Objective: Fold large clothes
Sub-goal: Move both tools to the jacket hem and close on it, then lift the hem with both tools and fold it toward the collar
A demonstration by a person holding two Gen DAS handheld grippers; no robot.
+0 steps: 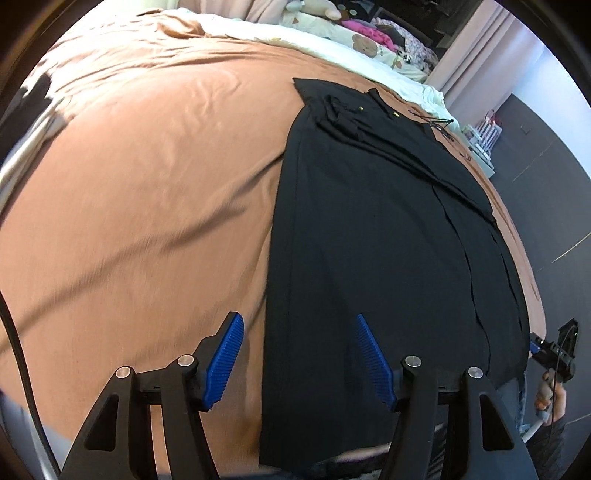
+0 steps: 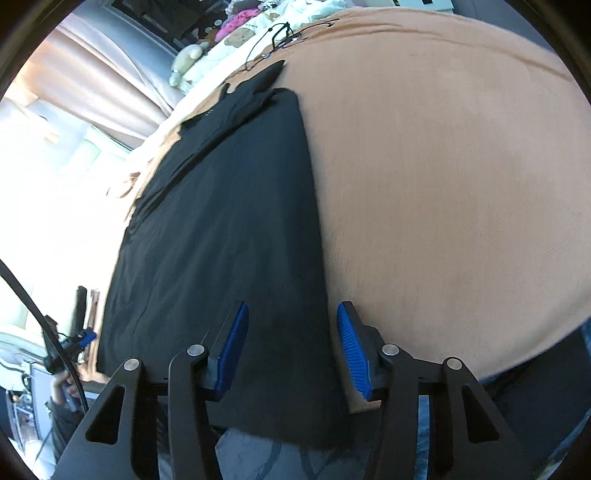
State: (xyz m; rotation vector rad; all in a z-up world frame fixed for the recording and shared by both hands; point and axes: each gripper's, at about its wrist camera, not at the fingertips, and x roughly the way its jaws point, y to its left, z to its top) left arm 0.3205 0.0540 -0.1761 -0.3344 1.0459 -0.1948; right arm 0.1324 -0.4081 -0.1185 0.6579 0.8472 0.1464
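Observation:
A long black garment (image 1: 369, 229) lies flat on the orange-brown bedspread (image 1: 147, 177), its collar end toward the pillows and its hem toward me. My left gripper (image 1: 297, 317) is open just above the hem, and the garment's left edge runs between its blue pads (image 1: 225, 358). In the right wrist view the same black garment (image 2: 221, 229) fills the left half. My right gripper (image 2: 292, 304) is open over the hem's other corner, its pads (image 2: 352, 350) apart on either side of the garment's right edge. Each gripper shows small in the other's view: right gripper (image 1: 554, 354), left gripper (image 2: 83, 338).
A white bear-print duvet (image 1: 332, 40), pink clothes (image 1: 365, 31) and pillows lie at the head of the bed. A thin black cable (image 1: 439, 123) lies on the bedspread beyond the collar. The dark floor (image 1: 546, 177) and a small box (image 1: 484, 136) are beside the bed.

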